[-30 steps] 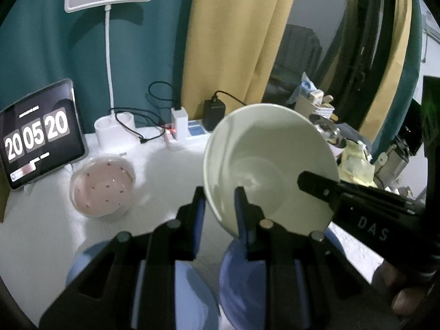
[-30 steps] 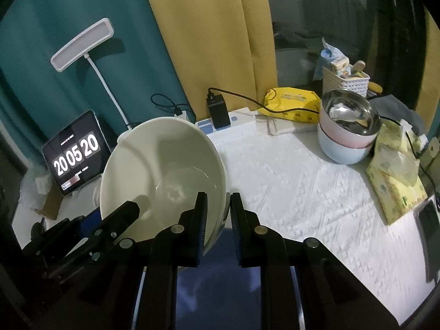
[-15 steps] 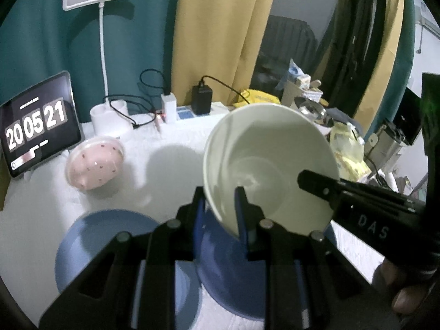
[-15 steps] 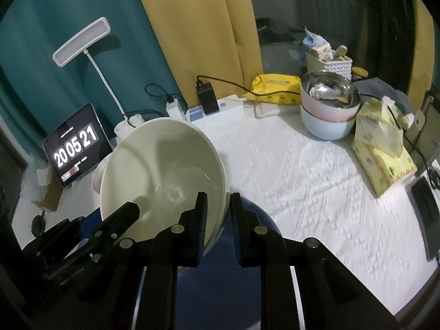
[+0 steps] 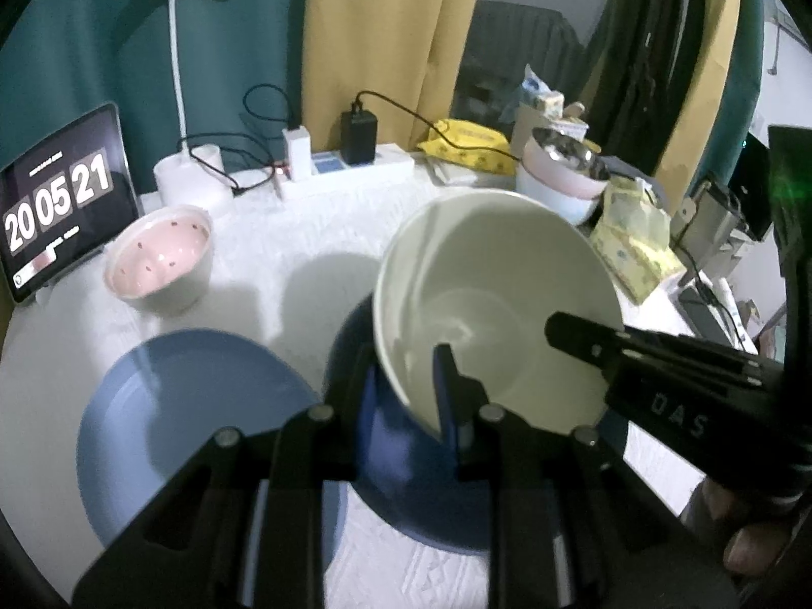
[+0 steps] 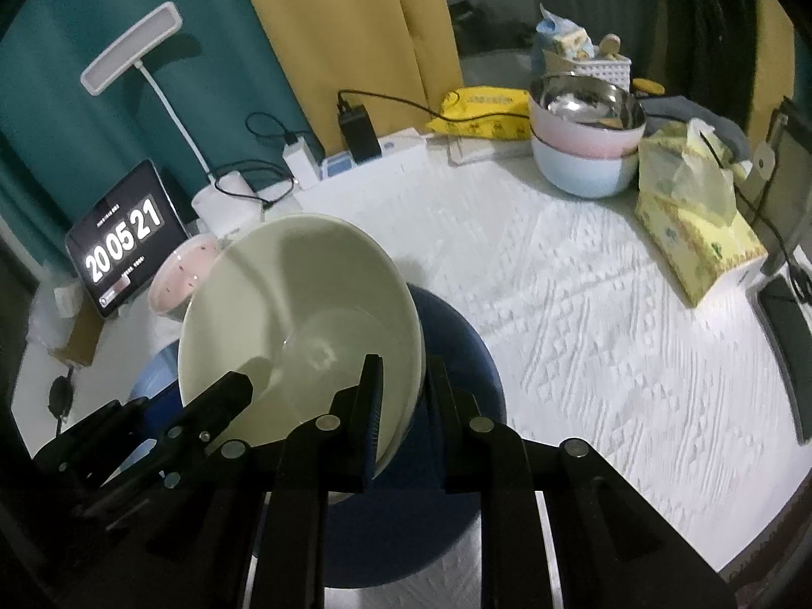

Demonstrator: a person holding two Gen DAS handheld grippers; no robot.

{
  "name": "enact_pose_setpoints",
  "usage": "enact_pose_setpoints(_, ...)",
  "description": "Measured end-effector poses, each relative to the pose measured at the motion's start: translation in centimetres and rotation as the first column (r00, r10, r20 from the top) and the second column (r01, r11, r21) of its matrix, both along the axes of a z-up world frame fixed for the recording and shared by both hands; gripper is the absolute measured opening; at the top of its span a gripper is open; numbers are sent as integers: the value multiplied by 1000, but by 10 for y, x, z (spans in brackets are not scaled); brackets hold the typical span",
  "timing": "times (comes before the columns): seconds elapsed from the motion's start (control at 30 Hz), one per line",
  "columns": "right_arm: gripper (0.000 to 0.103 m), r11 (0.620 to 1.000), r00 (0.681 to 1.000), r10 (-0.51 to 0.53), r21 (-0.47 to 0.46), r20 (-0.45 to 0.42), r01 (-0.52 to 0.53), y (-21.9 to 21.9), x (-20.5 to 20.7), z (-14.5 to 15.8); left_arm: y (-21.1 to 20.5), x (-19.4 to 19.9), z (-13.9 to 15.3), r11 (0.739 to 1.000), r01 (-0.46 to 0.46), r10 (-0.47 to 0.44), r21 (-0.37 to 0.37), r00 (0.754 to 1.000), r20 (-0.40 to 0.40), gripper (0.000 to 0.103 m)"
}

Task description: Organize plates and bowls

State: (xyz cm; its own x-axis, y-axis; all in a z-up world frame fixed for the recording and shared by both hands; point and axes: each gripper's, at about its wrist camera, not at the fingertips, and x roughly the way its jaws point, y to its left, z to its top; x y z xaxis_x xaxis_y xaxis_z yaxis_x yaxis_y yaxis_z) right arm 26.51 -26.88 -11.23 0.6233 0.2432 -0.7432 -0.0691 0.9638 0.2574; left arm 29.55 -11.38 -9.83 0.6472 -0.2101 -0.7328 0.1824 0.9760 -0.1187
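Observation:
Both grippers hold one large cream bowl [image 5: 497, 304] by its rim, lifted above the table. My left gripper [image 5: 406, 380] is shut on its left rim. My right gripper [image 6: 403, 391] is shut on its right rim; the bowl also shows in the right wrist view [image 6: 299, 314]. Below the bowl lies a dark blue plate [image 5: 401, 457], also in the right wrist view [image 6: 457, 345]. A lighter blue plate [image 5: 177, 416] lies to its left. A pink dotted bowl [image 5: 160, 259] stands at the back left.
A stack of bowls [image 6: 586, 137] with a steel one on top stands at the back right, beside a yellow tissue pack [image 6: 695, 223]. A tablet clock [image 5: 56, 198], a lamp [image 5: 175, 51], and a power strip with chargers [image 5: 345, 172] line the back edge.
Both grippers have risen and pulled back with the cream bowl. More of the table, the two blue plates and the stacked bowls has come into view.

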Motion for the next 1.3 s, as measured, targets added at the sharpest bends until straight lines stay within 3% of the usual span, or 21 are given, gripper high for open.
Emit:
enact_pose_setpoints(0.6, 18, 1000, 998, -2, -11, -67, 1, 0, 2, -21, -7, 0, -24, 998, 8, -4, 56, 998, -68, 22)
enact_pose_setpoints(1.13, 19, 993, 998, 19, -117, -59, -26, 9, 3, -21, -6, -5, -20, 999, 15, -11, 48, 998, -68, 26)
enact_pose_setpoints(1.17, 20, 992, 998, 25, -125, -53, -31, 11, 2, -20, -5, -6, -20, 999, 14, -11, 49, 998, -66, 26)
enact_pose_setpoints(1.27, 42, 986, 999, 45, -158, -12, -46, 15, -3, -14, -2, -8, -14, 999, 9, -6, 51, 999, -43, 26)
enact_pose_setpoints(1.3, 43, 985, 999, 48, -164, 6, -47, 16, -4, -11, -2, -8, -13, 999, 8, -6, 51, 999, -39, 26)
